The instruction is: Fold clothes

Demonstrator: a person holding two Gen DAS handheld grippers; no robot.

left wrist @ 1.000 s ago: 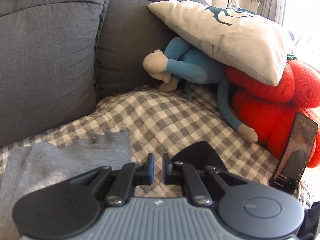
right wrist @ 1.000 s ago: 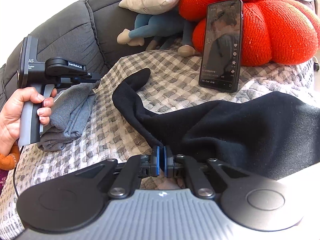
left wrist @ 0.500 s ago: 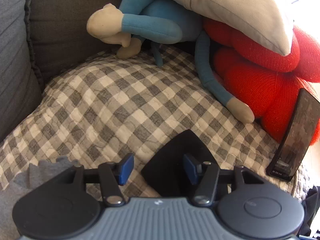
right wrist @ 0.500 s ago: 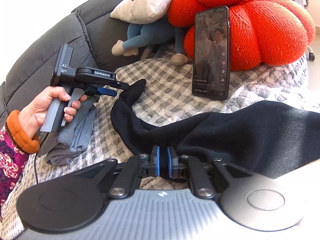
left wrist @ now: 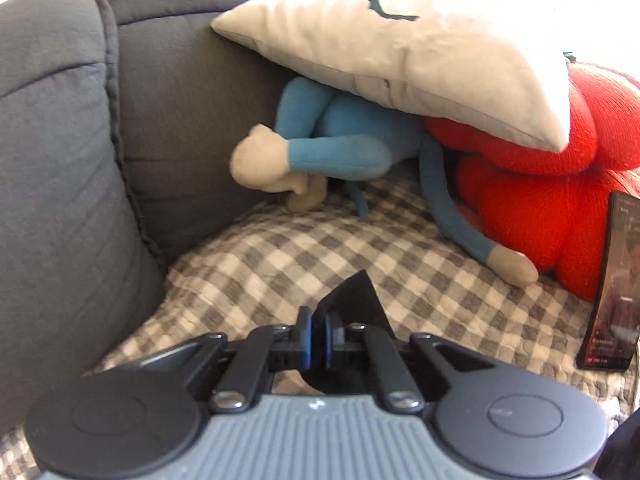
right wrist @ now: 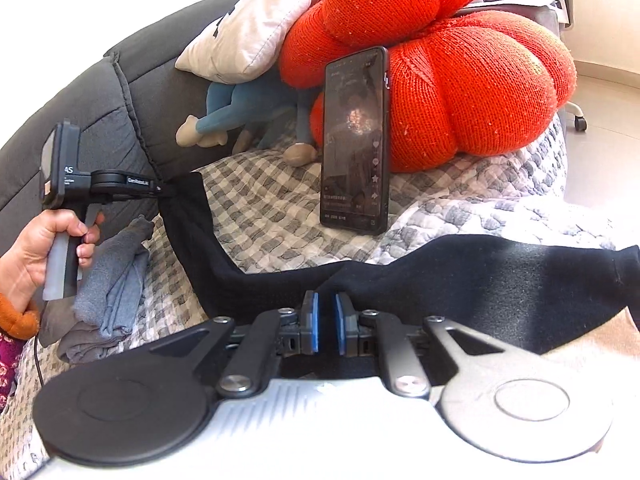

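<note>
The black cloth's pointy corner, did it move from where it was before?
Yes. The black cloth's corner, pinched in the left gripper, has lifted off the checked blanket toward the grey sofa back.

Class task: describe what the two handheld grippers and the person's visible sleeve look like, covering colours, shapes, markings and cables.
Each gripper, left and right, has blue finger pads on black linkage arms, two round black discs and a ribbed grey body. Seen from the side, the left gripper is black with white lettering and a grey pistol handle; a thin black cable hangs below. The sleeve is floral magenta with an orange cuff.
</note>
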